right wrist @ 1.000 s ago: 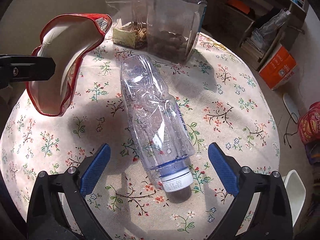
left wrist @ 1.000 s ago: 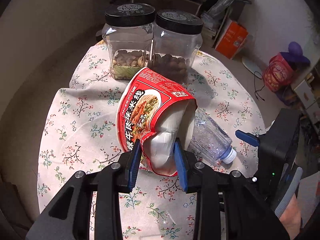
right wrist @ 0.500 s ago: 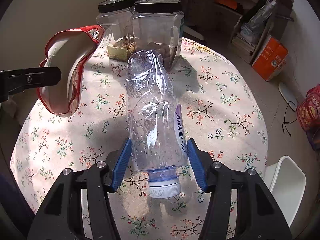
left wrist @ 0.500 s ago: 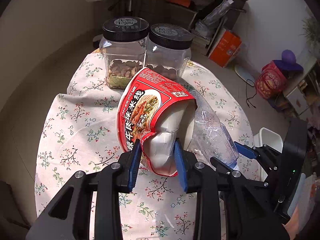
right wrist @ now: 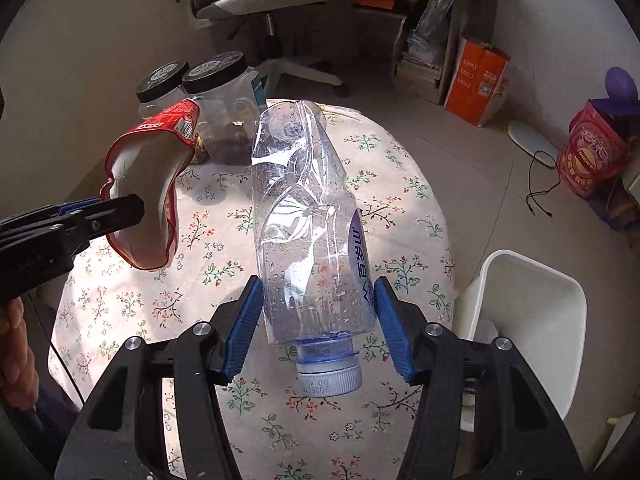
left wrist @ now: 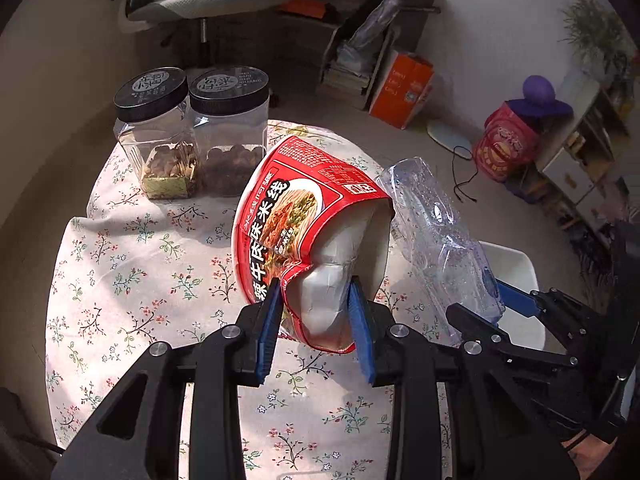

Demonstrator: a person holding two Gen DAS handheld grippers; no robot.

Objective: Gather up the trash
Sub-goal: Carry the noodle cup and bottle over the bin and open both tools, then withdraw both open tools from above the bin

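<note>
- A round table (right wrist: pixel 416 216) under a flowered cloth carries the scene, lit by patches of sun.
- A white bin (right wrist: pixel 532 320) stands on the floor just beside the table's right edge, open at the top.
- A crushed clear plastic bottle (right wrist: pixel 312 248), cap toward the camera, hangs in the air above the middle of the table, clear of the cloth.
- The right gripper (right wrist: pixel 318 330) pinches that bottle near its neck, both blue pads pressed flat against its sides.
- A squashed red noodle cup (left wrist: pixel 304 240), white inside, is held up over the table's left half, just beside the bottle.
- The left gripper (left wrist: pixel 316 328) clamps the cup's crumpled lower rim, its pads drawn close together on the folded wall.
- Two clear jars (left wrist: pixel 192 140) with black lids stand side by side, touching, at the table's far edge, both partly filled with brown snacks.
- An orange box (right wrist: pixel 478 80) leans by a shelf on the floor beyond the table.
</note>
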